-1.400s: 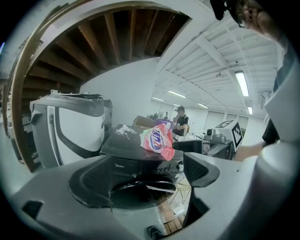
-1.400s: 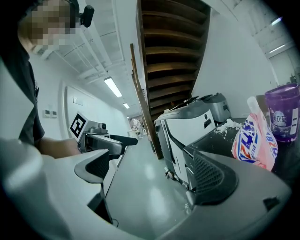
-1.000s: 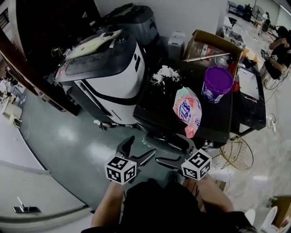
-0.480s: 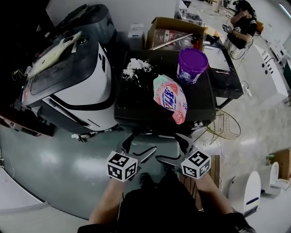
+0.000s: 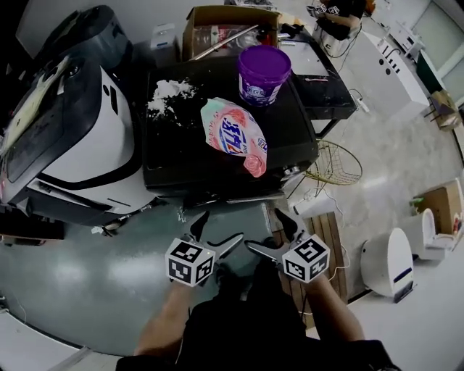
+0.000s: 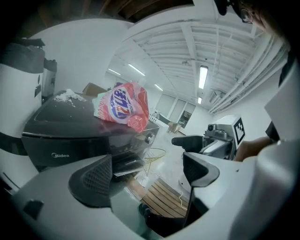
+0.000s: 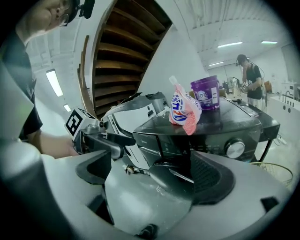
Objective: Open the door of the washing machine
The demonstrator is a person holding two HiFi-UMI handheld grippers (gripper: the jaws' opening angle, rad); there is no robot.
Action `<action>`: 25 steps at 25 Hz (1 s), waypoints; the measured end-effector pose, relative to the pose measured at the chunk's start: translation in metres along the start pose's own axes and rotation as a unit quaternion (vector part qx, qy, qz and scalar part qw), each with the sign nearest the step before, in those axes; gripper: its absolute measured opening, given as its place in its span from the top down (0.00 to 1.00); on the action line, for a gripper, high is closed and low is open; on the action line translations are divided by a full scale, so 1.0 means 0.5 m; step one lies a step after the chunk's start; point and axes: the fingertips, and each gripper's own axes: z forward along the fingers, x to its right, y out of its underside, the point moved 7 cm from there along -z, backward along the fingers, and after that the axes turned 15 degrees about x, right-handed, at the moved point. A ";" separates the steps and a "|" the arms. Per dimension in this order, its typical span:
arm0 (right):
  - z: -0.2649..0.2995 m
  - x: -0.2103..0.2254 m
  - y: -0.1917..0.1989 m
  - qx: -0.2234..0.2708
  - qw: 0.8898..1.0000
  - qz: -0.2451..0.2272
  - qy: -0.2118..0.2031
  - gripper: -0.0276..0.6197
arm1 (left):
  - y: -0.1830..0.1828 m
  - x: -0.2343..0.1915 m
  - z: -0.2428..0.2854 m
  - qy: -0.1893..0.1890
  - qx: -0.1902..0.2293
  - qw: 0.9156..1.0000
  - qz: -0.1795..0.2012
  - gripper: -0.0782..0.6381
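The black front-loading washing machine [image 5: 181, 159] stands right ahead of me. On its top lie a pink detergent bag [image 5: 232, 136], a purple tub [image 5: 263, 72] and a patch of white powder [image 5: 169, 94]. From above, its front is hidden. The right gripper view shows the control panel with a silver knob [image 7: 234, 148] and a dark curved part under it. My left gripper [image 5: 215, 232] and right gripper [image 5: 270, 233] hang side by side just before the machine's front edge, apart from it. Both are open and hold nothing. Each gripper view shows the other gripper: the right gripper [image 6: 206, 139] and the left gripper [image 7: 99, 138].
A white and black appliance [image 5: 80, 138] stands against the washer's left side. Behind it are a cardboard box [image 5: 217, 22] and a person [image 5: 337, 18]. To the right lie a wire basket [image 5: 333, 168], wooden slats [image 5: 326, 239] and a white bin [image 5: 391, 261].
The head view has swung, so the washer has shifted left and lies squarely ahead. Both grippers stay open, side by side, and have drawn nearer to its front edge.
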 end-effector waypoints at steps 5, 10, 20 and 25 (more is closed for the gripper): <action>-0.040 0.055 0.043 -0.016 0.999 0.019 0.031 0.13 | 0.030 0.013 0.069 0.019 -0.025 0.999 -0.005 0.19; -0.069 0.123 0.073 -0.031 0.998 0.030 0.053 0.17 | 0.050 0.022 0.125 0.026 -0.050 0.998 -0.003 0.19; -0.017 0.261 0.108 -0.072 0.996 0.017 0.043 0.27 | 0.076 0.034 0.225 0.024 -0.087 0.996 -0.005 0.19; 0.032 0.318 0.146 -0.115 0.993 0.003 0.020 0.30 | 0.091 0.030 0.256 0.006 -0.095 0.995 -0.019 0.19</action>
